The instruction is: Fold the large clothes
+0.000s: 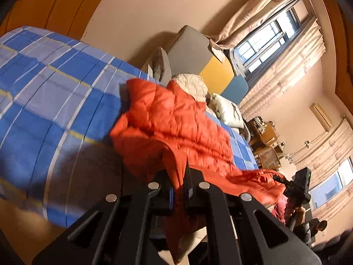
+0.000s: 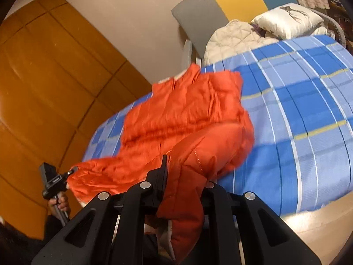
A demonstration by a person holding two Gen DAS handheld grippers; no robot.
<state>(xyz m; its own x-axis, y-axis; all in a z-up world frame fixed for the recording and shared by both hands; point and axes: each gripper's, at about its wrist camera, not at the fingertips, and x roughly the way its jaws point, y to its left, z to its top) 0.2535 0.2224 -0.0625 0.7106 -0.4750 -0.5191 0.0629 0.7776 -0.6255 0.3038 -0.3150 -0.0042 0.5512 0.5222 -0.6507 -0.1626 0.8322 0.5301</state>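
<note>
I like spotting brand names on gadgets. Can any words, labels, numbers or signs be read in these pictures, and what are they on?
Nothing here can be read.
Left gripper: a small pale label on its camera block, too small and blurred to read.
Orange jacket: no label or print visible.
Plaid bed cover: stripes only, no text.
White pillow: a dark printed figure, no words.

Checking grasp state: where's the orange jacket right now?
The orange jacket lies spread on the blue plaid bed, its near edge pinched in both the left gripper and right gripper, below the cream quilt.
</note>
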